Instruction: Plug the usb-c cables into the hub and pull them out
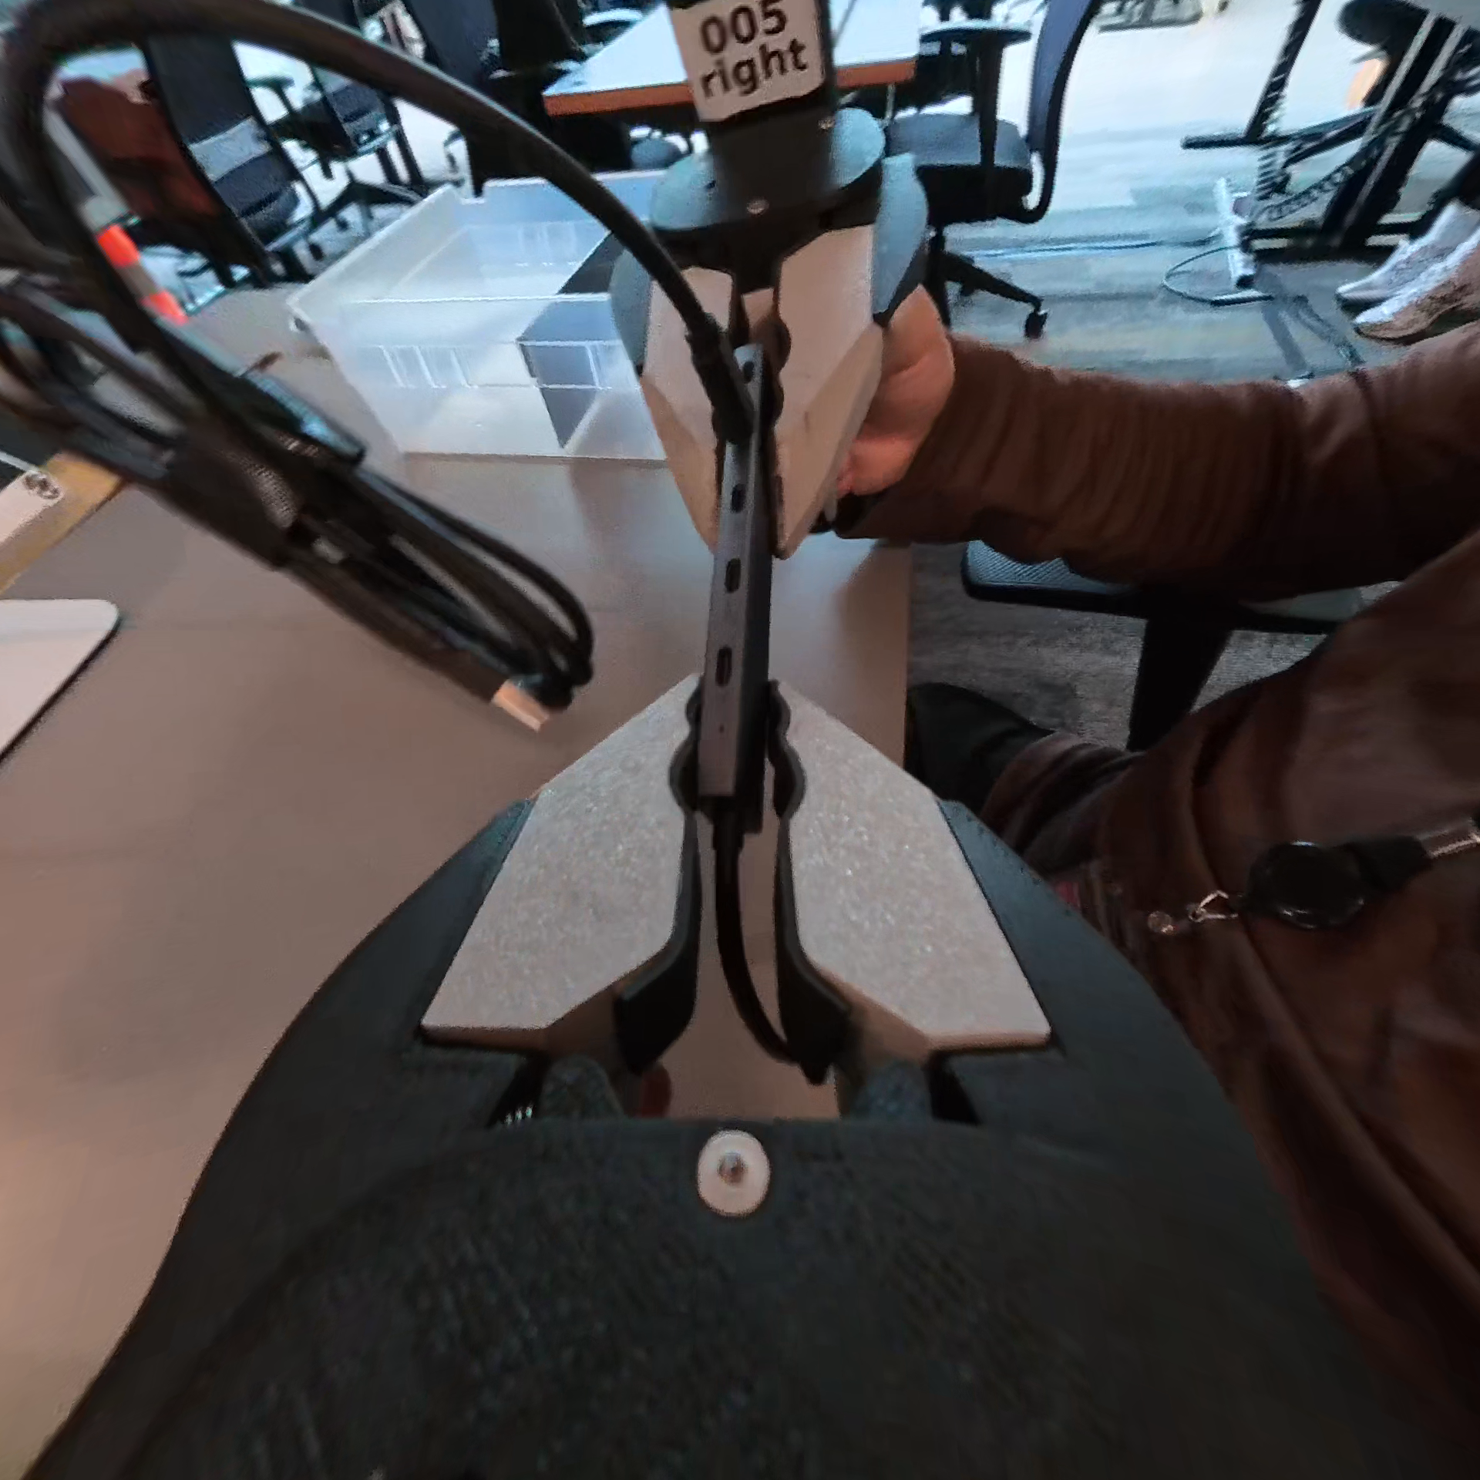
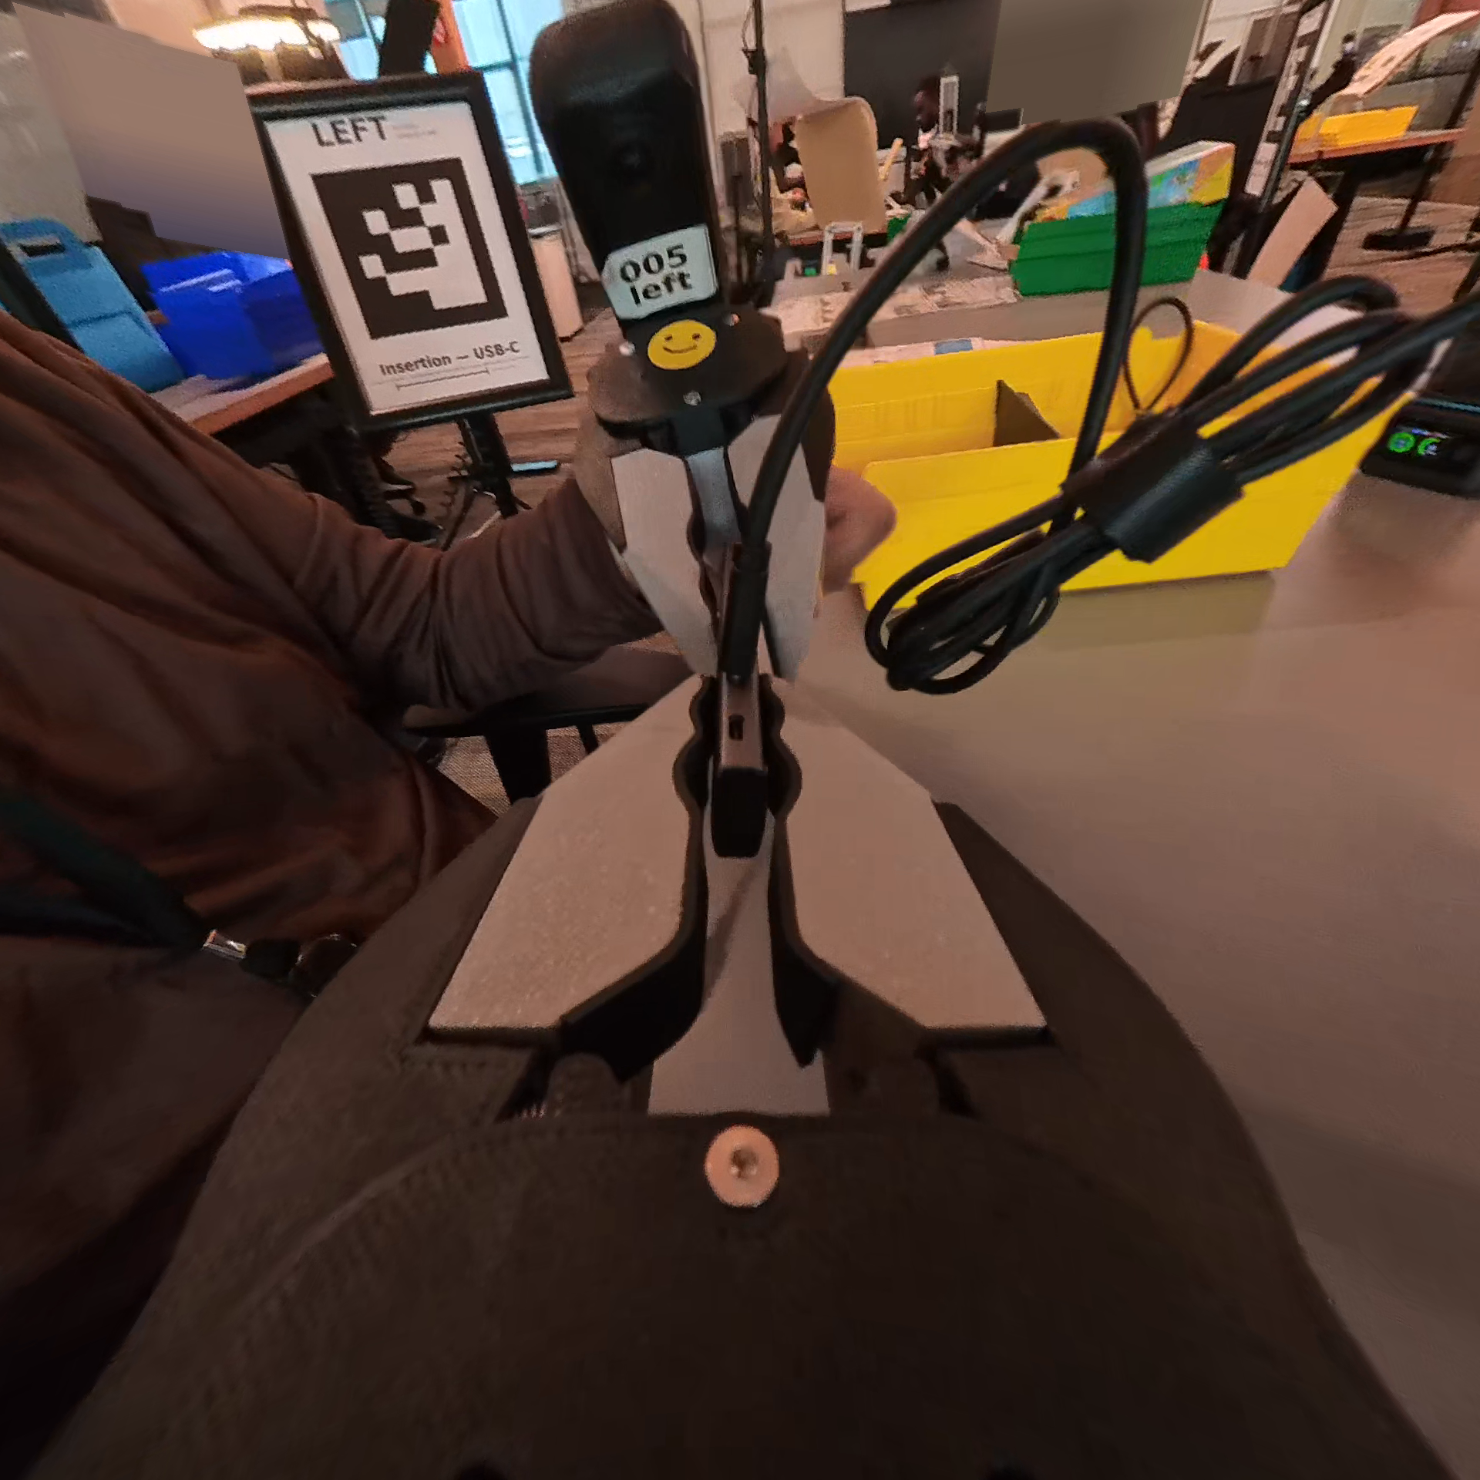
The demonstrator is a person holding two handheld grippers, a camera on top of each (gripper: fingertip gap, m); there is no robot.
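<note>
A slim grey hub point(image 1: 741, 609) is held in the air between both grippers. My left gripper point(image 1: 733, 721) is shut on its near end, where the hub's own black tail lead runs back between the fingers. My right gripper point(image 1: 749, 528) is shut on the far end. In the right wrist view the hub point(image 2: 737, 749) sits in my right gripper point(image 2: 737, 705), with the left gripper point(image 2: 745, 665) just beyond. A black usb-c plug point(image 1: 725, 384) sits in a side port next to the right fingers, and also shows in the right wrist view point(image 2: 741, 633). Its cable arcs up to a strapped bundle point(image 2: 1121, 512).
The brown table point(image 1: 240, 841) lies below. A clear plastic box point(image 1: 480, 320) stands at its far side. A yellow bin point(image 2: 1041, 448) and a framed marker sign point(image 2: 408, 256) stand in the right wrist view. The person's brown sleeve point(image 1: 1161, 464) is close. The cable bundle point(image 1: 360, 520) hangs left. The tips of both grippers are at nearly the same place.
</note>
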